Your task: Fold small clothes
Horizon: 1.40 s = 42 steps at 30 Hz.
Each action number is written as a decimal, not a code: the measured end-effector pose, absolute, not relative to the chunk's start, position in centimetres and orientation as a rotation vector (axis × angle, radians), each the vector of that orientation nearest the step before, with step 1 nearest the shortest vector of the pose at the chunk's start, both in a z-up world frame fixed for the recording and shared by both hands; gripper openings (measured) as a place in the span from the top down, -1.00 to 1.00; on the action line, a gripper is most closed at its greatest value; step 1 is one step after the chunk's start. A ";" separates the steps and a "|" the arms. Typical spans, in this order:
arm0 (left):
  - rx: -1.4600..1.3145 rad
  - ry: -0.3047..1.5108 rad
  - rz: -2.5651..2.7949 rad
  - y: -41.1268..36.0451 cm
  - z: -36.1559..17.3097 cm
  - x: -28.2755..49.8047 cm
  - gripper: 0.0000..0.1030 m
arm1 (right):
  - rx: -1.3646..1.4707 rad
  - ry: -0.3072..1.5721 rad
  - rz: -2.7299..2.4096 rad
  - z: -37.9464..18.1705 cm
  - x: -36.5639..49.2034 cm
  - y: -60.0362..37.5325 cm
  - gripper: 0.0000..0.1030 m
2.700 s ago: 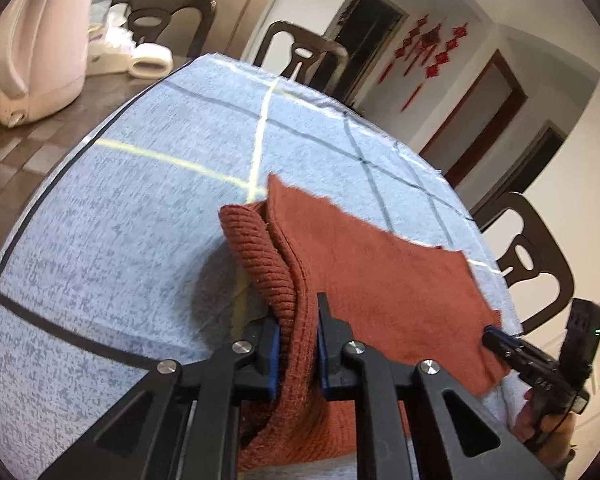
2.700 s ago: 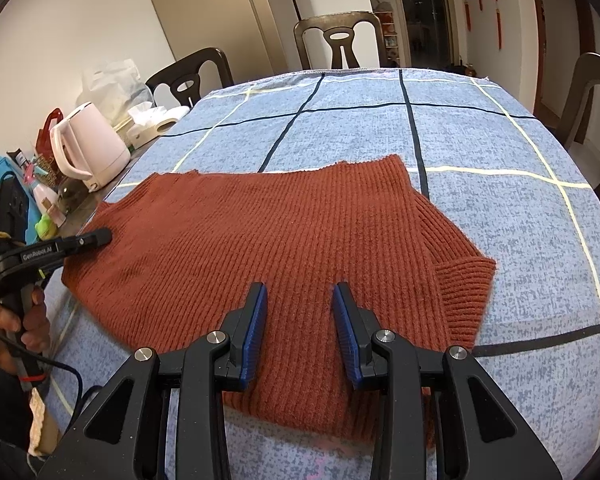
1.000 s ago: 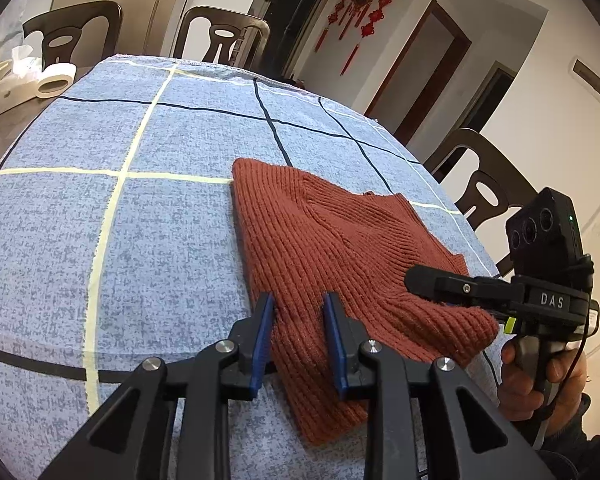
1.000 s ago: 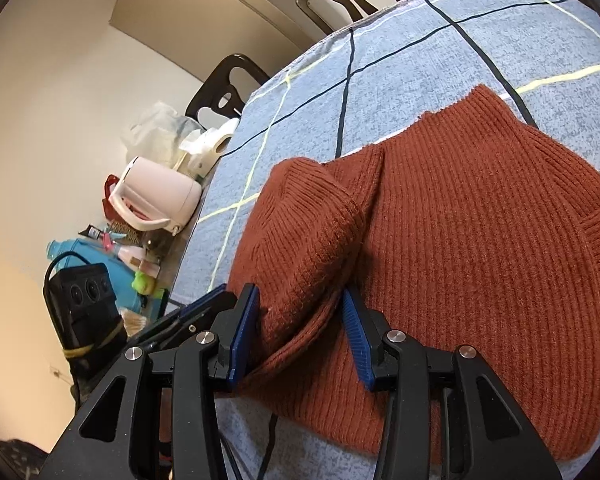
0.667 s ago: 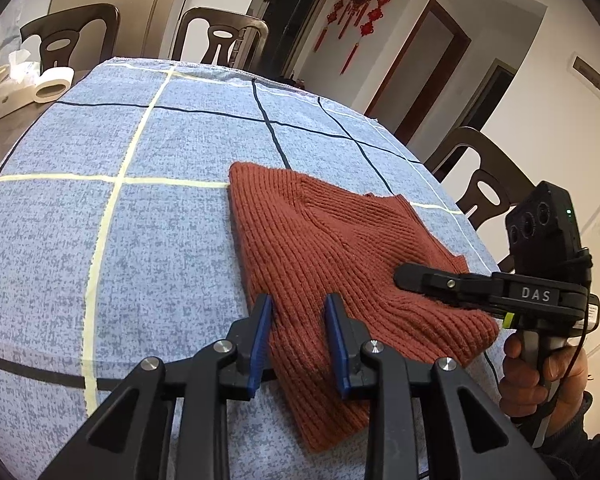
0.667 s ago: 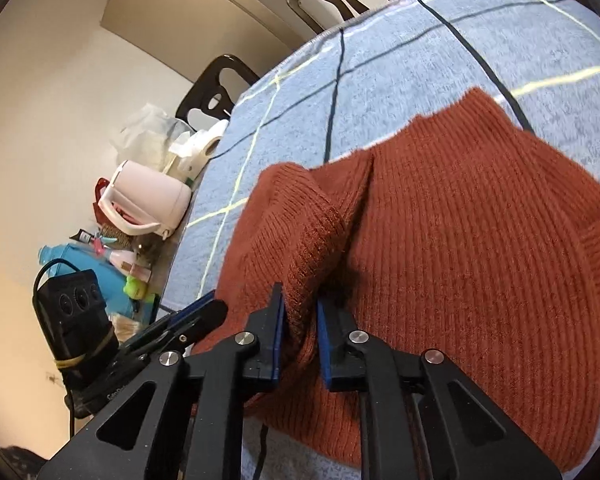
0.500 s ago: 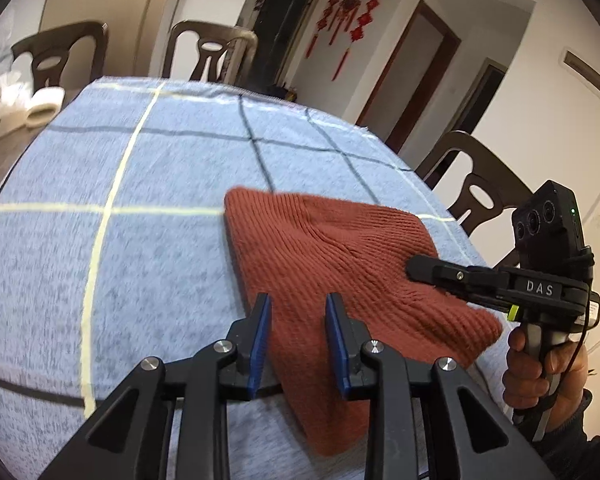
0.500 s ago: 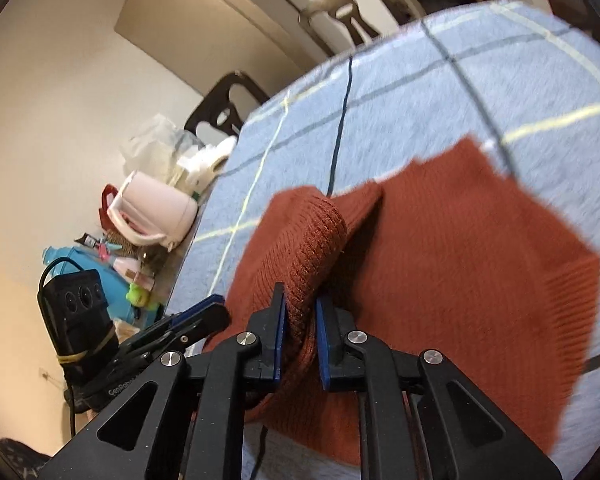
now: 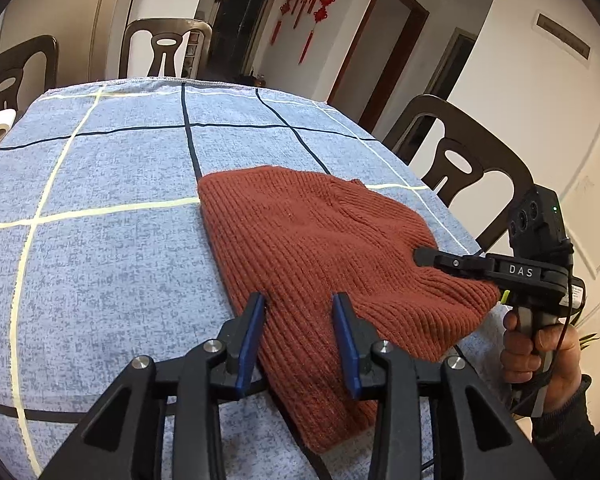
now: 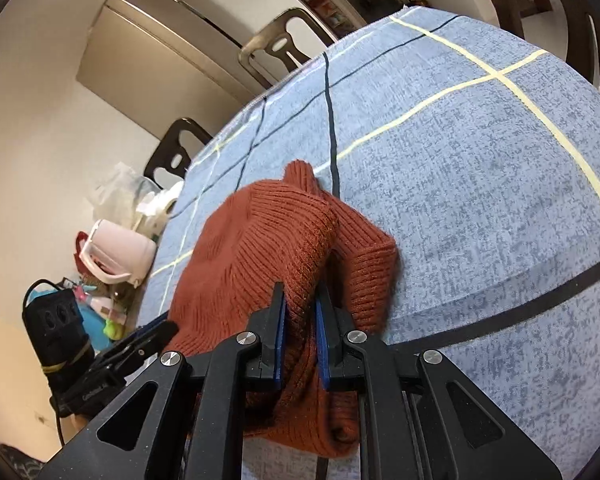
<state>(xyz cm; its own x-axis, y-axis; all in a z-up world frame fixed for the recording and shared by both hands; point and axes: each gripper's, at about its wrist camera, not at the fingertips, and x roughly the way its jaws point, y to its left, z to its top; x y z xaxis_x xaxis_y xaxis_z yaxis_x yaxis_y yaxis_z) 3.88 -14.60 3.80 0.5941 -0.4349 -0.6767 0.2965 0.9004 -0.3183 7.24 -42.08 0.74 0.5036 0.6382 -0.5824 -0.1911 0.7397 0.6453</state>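
Lying near the table's (image 9: 100,264) front edge on a blue-grey checked cloth (image 10: 480,184): one rust-red ribbed knit sweater (image 9: 320,248), bunched and folded over. Right gripper (image 10: 300,320) clamped tight on a raised fold of the knit, lifted off the cloth. Left gripper (image 9: 298,320) spread wide, blue pads empty, hovering above the sweater's near edge. Sleeves and collar hard to make out. Three dark chairs partly cut off; one pale pink kettle (image 10: 120,256) at the left edge.
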 end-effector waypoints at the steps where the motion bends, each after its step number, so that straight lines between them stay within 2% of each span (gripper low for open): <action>1: -0.180 0.835 -0.426 -14.7 3.8 3.9 0.24 | 0.547 0.912 0.533 0.8 7.2 -42.0 0.75; 6: -0.172 0.833 -0.424 -14.7 3.7 3.8 0.21 | 0.505 0.906 0.547 1.2 6.9 -42.0 0.73; 9: -0.159 0.831 -0.422 -15.1 3.7 3.8 0.20 | 0.466 0.891 0.518 1.9 6.3 -42.4 0.65; 16: -0.140 0.832 -0.414 -15.6 4.0 3.9 0.21 | 0.311 0.768 0.602 6.5 3.5 -40.6 0.65; 18: -0.138 0.827 -0.411 -15.6 4.3 3.8 0.21 | 0.242 0.792 0.623 6.0 2.9 -39.3 0.65; 21: -0.152 0.817 -0.420 -15.3 4.8 3.5 0.21 | 0.144 0.869 0.564 3.4 2.6 -38.6 0.79; 26: -0.146 0.796 -0.432 -15.7 5.8 4.1 0.21 | 0.206 0.846 0.560 2.3 1.6 -40.2 0.81; 34: -0.073 0.797 -0.420 -17.1 4.2 4.9 0.17 | 0.172 0.870 0.551 3.6 2.0 -39.6 0.76; 38: -0.078 0.800 -0.425 -17.2 4.3 5.1 0.14 | 0.203 0.796 0.505 4.9 4.0 -39.4 0.75; 42: -0.070 0.801 -0.432 -17.3 4.2 5.4 0.14 | 0.202 0.837 0.434 3.3 7.1 -38.8 0.75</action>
